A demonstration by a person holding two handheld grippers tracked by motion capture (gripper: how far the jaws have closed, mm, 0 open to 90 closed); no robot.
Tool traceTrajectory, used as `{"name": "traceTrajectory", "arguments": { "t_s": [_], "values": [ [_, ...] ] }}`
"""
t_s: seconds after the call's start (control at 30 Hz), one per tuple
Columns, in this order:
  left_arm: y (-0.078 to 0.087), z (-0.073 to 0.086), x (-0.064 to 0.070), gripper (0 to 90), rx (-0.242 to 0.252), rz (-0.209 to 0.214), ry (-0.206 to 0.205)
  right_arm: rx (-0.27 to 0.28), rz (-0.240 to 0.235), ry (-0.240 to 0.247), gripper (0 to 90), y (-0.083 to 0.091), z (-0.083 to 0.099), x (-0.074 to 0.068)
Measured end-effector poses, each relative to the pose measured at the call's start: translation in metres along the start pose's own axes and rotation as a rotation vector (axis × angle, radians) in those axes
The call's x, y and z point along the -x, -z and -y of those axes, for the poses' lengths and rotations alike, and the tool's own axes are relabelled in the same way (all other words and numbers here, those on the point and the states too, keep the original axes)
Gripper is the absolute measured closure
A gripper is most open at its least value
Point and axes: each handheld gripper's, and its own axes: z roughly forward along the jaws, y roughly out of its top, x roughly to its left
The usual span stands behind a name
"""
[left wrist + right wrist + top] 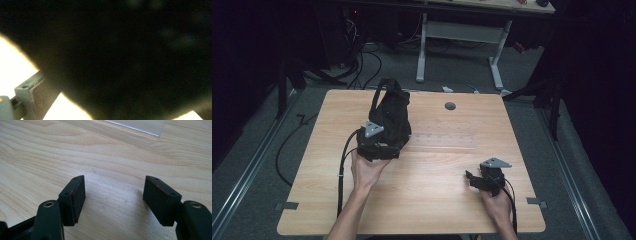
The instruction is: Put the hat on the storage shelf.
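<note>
A black fabric bag (pixel 391 116) stands upright on the wooden table (pixel 432 200), left of centre, with its strap raised at the top. My left gripper (pixel 384 152) is pressed against the bag's near base. In the left gripper view the dark bag (pixel 125 62) fills the space ahead; one of its fingers (pixel 30 93) stands far out to the left, and the other is hidden by fabric. My right gripper (pixel 469 176) rests low over bare wood at the front right. Its jaws (pixel 113 195) are spread wide with nothing between them.
A clear plastic sheet (pixel 443 140) lies flat on the table to the right of the bag; its corner (pixel 140 125) lies beyond the right jaws. A round grey grommet (pixel 450 106) sits near the far edge. A white-legged desk (pixel 457 35) stands behind the table.
</note>
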Motion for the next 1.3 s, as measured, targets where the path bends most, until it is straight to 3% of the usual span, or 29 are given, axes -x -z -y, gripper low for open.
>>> {"name": "traceTrajectory", "arguments": {
  "t_s": [0.4, 0.67, 0.97, 1.3],
  "values": [
    [0.027, 0.002, -0.007, 3.0, -0.015, 0.031, 0.002, 0.0, 0.0, 0.0, 34.7, 0.0, 0.0, 0.0],
    [0.045, 0.006, -0.022, 9.2, -0.023, 0.034, 0.026, 0.0, 0.0, 0.0, 34.6, 0.0, 0.0, 0.0],
    [0.06, 0.01, -0.035, 11.9, -0.027, 0.038, 0.061, -0.001, 0.0, -0.002, 34.6, 0.0, 0.0, 0.0],
    [0.069, 0.022, -0.046, 14.1, -0.059, 0.033, 0.069, 0.0, 0.0, 0.0, 34.6, 0.0, 0.0, 0.0]
  ]
}}
